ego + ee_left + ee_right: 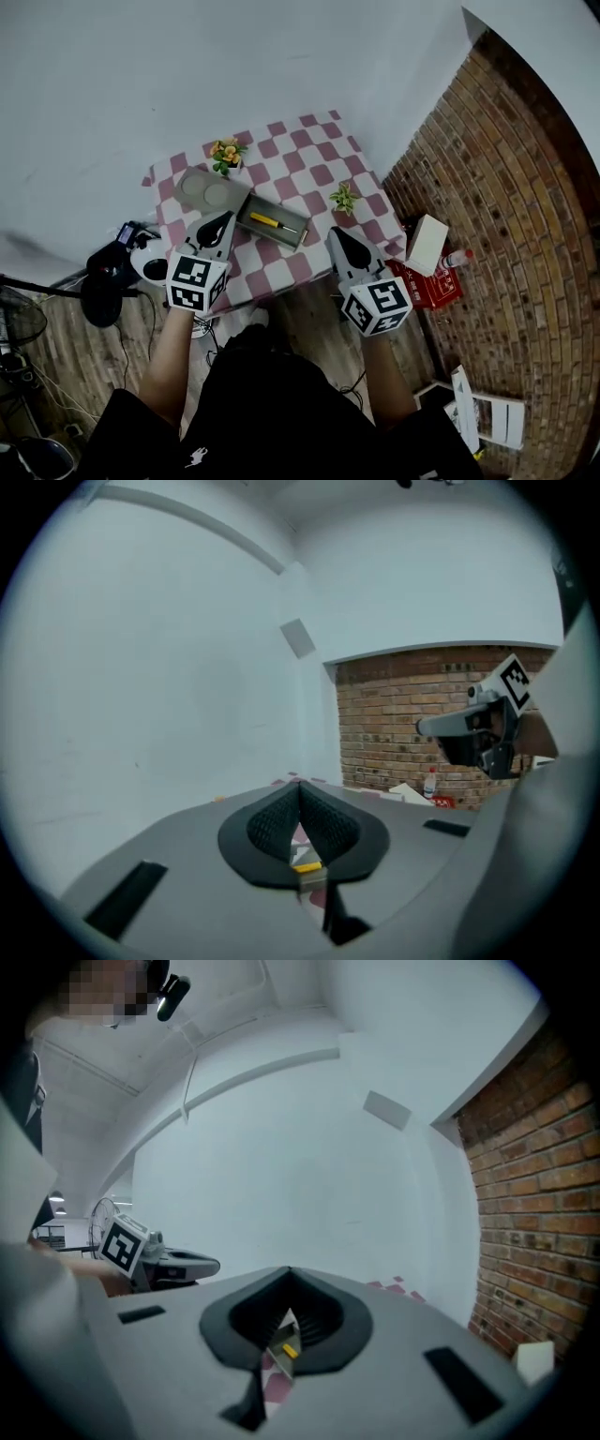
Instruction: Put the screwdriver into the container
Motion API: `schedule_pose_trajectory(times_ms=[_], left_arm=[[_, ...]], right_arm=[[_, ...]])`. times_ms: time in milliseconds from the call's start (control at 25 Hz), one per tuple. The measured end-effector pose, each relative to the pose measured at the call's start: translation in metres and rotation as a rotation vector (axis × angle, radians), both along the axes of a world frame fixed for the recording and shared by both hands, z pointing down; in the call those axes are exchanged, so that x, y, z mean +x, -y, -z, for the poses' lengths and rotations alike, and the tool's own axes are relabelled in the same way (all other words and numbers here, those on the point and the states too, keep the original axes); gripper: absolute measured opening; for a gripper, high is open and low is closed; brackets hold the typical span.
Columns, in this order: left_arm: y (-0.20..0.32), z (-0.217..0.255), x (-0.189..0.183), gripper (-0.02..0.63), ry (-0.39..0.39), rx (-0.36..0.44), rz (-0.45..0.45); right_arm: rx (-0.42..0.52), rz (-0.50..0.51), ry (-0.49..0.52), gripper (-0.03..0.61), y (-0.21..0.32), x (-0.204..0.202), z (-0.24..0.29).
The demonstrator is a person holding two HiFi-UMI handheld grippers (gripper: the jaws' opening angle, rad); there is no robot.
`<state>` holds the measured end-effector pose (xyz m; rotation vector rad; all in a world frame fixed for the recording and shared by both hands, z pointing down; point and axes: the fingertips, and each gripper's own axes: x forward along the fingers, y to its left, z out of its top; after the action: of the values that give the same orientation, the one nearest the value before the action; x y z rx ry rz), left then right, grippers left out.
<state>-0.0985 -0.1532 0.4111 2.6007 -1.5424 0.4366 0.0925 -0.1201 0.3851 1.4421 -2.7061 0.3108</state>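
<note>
Spotting the screwdriver [265,221] flat inside the container [251,208] at mid-table, yellow handle toward 10 o'clock, so judging the drop as done. Reading the left gripper [225,217] as pinched together on nothing, parked just beside the container's 8 o'clock end, probably to keep clear. Seeing the right gripper [336,232] closed and empty too, off at 4 o'clock, likely because not needed.

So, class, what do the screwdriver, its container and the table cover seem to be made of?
Screwdriver: yellow handle, likely plastic; thin shaft, probably metal. Container: flat matte grey, plastic or painted metal, unclear. Table cover: pink-and-white check, draping at edges, likely cloth.
</note>
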Motion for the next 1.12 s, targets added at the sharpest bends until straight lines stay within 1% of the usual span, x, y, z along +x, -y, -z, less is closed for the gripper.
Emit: schedule_pose_trajectory(times_ms=[160, 320, 560, 680, 880, 1120], left_arm=[[-0.030, 0.019, -0.008, 0.003, -0.028, 0.052, 0.083], [-0.052, 0.031, -0.005, 0.003, -0.036, 0.087, 0.112], [-0.068, 0.039, 0.009, 0.003, -0.062, 0.114, 0.090], [-0.072, 0.041, 0.014, 0.003, -0.059, 0.124, 0.079], [-0.069, 0.045, 0.019, 0.003, -0.049, 0.141, 0.063], [-0.060, 0.042, 0.025, 0.003, -0.047, 0.132, 0.039]], right_arm=[[0.020, 0.008, 0.000, 0.002, -0.025, 0.008, 0.009], [0.037, -0.001, 0.006, 0.002, -0.043, 0.020, 0.018], [0.068, -0.019, 0.005, 0.002, -0.057, 0.033, 0.030], [0.075, -0.023, 0.004, 0.002, -0.062, 0.037, 0.032], [0.080, -0.028, 0.005, 0.002, -0.062, 0.040, 0.034], [0.084, -0.027, -0.002, 0.002, -0.055, 0.038, 0.031]])
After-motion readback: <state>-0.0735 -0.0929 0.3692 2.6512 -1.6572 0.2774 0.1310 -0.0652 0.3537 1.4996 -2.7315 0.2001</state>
